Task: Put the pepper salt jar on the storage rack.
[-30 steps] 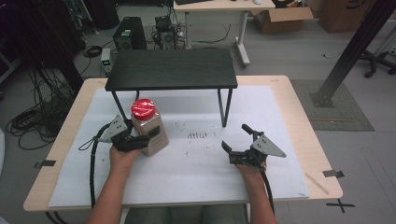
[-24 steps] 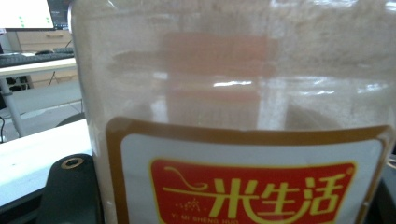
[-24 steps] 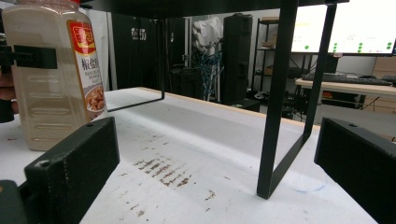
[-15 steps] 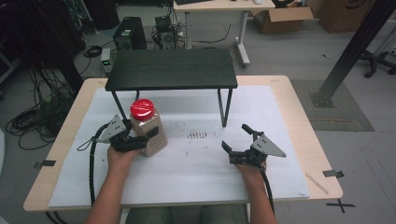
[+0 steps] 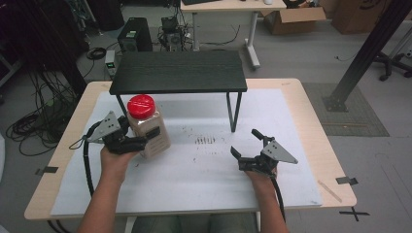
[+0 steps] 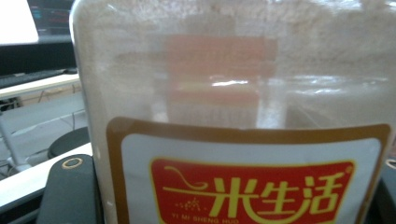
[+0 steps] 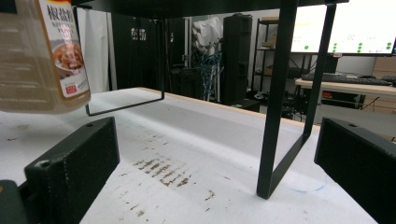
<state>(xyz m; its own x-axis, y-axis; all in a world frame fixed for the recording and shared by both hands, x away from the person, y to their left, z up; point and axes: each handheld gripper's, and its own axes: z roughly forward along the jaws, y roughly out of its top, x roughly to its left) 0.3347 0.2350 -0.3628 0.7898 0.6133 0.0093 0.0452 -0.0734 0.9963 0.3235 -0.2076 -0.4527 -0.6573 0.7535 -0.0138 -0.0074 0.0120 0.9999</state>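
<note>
— On the table's left side, what did the left gripper hold?
— It was clamped on the jar, which hung tilted, clear of the white mat, before the black shelf.
— And the right gripper?
— Its jaws stood wide apart, nothing between them, low over the mat.
</note>
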